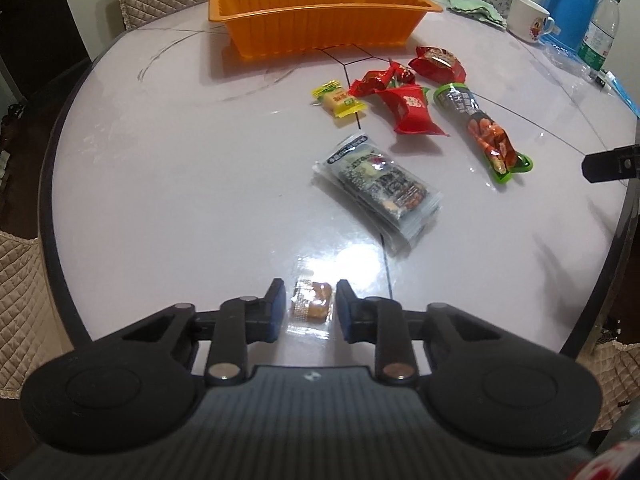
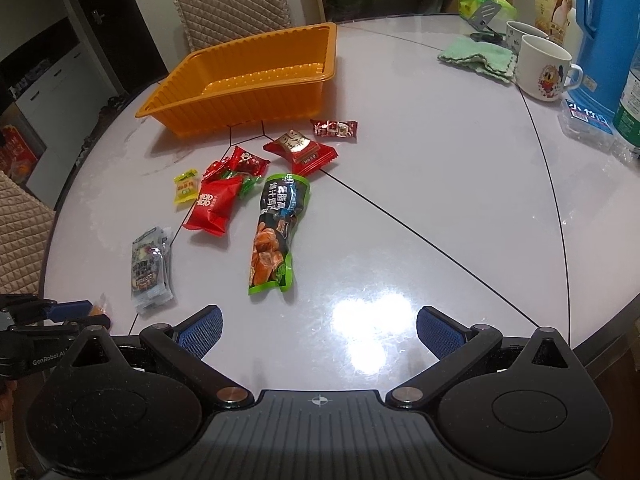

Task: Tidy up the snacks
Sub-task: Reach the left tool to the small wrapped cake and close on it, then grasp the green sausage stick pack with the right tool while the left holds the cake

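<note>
Glossy smooth table (image 1: 160,200), ribbed orange plastic tray (image 1: 312,28), shiny crinkled foil wrappers (image 2: 212,208).

Left tongs (image 1: 311,307) closed; right tongs (image 2: 319,330) spread wide.

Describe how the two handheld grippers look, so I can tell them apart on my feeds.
Both look alike: the left gripper and right gripper have matte black bodies, round side housings, ribbed dark-grey centre plates, silver pivot pins and blue textured pads on black fingers. White "GenRobot.AI" lettering shows on the left one's side. No cables or sleeves visible.
</note>
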